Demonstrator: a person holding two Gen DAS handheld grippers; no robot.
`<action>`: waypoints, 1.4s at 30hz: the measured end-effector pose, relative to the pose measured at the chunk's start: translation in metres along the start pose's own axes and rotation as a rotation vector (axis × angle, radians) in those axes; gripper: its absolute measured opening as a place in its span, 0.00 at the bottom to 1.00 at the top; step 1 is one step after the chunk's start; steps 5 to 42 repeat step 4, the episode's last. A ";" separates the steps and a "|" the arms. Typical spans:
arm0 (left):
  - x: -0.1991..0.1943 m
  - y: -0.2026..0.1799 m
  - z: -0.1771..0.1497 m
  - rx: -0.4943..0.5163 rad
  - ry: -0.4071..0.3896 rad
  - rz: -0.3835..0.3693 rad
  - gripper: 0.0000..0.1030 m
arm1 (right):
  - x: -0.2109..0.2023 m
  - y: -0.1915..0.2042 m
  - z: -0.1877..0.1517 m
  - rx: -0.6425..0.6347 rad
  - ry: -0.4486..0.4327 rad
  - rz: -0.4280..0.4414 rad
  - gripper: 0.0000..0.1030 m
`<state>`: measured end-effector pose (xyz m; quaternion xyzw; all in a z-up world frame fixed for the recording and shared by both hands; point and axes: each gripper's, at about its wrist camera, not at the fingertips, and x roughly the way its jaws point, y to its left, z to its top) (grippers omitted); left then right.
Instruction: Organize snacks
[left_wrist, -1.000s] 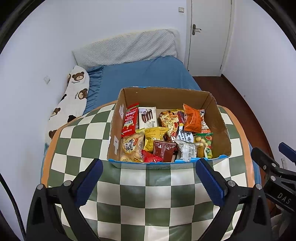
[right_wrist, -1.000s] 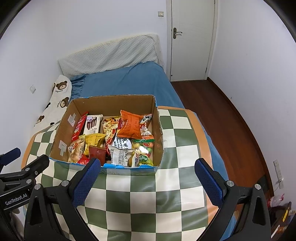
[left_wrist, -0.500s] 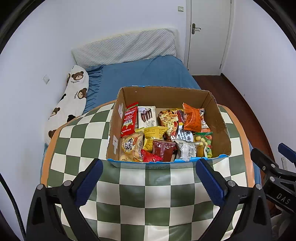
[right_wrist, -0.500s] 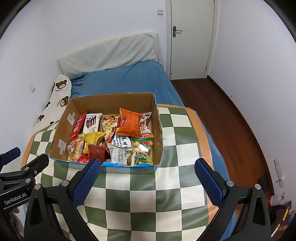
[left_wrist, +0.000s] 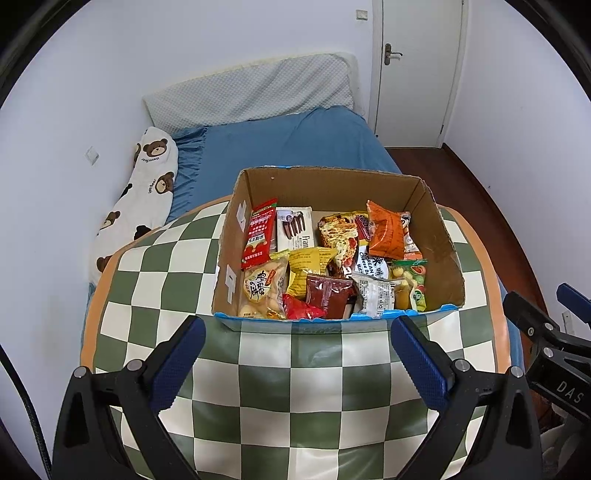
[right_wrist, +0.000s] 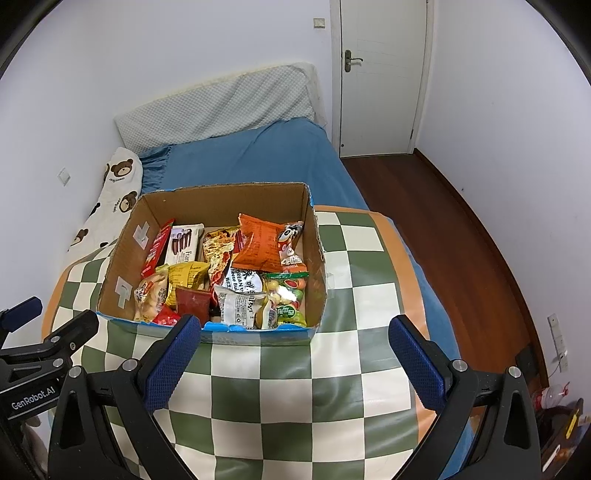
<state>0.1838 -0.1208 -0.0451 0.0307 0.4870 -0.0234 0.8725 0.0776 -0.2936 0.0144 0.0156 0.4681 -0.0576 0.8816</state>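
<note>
Both claws hang wide apart above the near part of the table (left_wrist: 295, 398), holding nothing. The left claw (left_wrist: 295, 363) has black arms and blue ribbed pads; the right claw (right_wrist: 293, 363) is built the same and sits off to its right side. The table is covered in a smooth green-and-cream checked cloth with an orange border.

Just beyond the fingertips of both claws stands the box (left_wrist: 439, 236), open-topped brown cardboard with a ragged blue near edge and white tape patches on its left wall. From the left claw it lies straight ahead; from the right claw it lies ahead and to the left.

The snacks fill the box floor in a loose overlapping heap. Nearest the claws are a dark red sachet (left_wrist: 327, 295), a clear bun bag (left_wrist: 262, 290) to its left and a white foil pack (left_wrist: 375, 295) to its right. Farther in lie a crinkled yellow bag (left_wrist: 308, 267) and a candy bag (left_wrist: 410, 275) with a green top. At the far end are a tall red pack (left_wrist: 260, 234) leaning on the left wall, a white biscuit box (left_wrist: 295, 230), and a puffed orange bag (left_wrist: 386, 230).

Beyond the table lies a bed (left_wrist: 291, 147) with a blue sheet, a quilted grey pillow (left_wrist: 255, 92) and a bear-print cushion (left_wrist: 147, 181).
</note>
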 end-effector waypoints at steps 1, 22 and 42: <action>0.000 0.001 0.000 -0.001 -0.001 -0.002 1.00 | 0.000 0.000 0.000 0.000 0.000 0.000 1.00; 0.001 0.000 0.000 -0.001 0.000 -0.006 1.00 | 0.001 -0.001 -0.001 0.002 -0.002 0.001 1.00; 0.001 0.000 0.000 -0.001 0.000 -0.006 1.00 | 0.001 -0.001 -0.001 0.002 -0.002 0.001 1.00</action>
